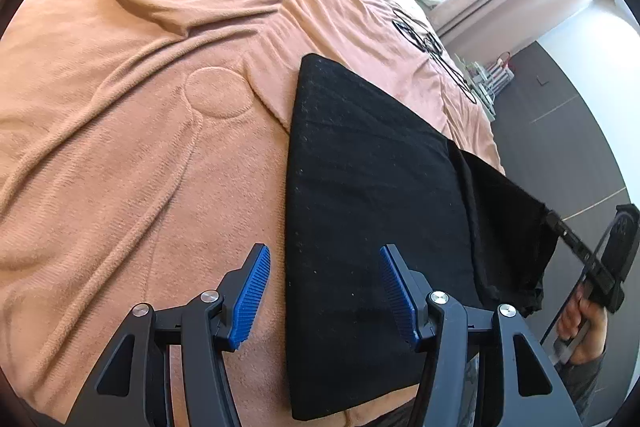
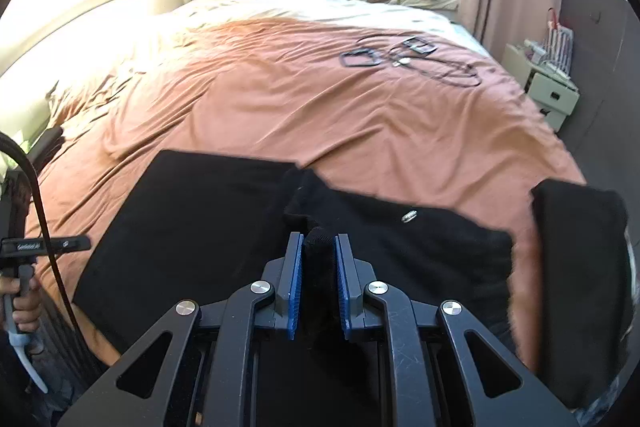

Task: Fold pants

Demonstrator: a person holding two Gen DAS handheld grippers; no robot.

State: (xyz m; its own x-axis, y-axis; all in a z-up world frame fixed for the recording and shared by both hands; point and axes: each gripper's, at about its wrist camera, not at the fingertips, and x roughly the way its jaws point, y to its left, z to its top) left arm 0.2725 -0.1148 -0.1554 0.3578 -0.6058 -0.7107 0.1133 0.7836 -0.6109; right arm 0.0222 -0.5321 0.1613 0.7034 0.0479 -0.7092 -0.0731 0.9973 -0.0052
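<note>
Soft, limp black pants (image 2: pixel 192 223): our right gripper (image 2: pixel 319 263) pinches a bunched edge, our left gripper (image 1: pixel 324 291) hovers half-open, empty.

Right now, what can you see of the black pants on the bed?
The black pants look like soft matte fabric with faint lint. One part lies flat and smooth on the orange bedspread; the other end is bunched and lifted, pinched between the right claw pads. A small silver fastener shows. The left claw hovers open over their edge.
</note>
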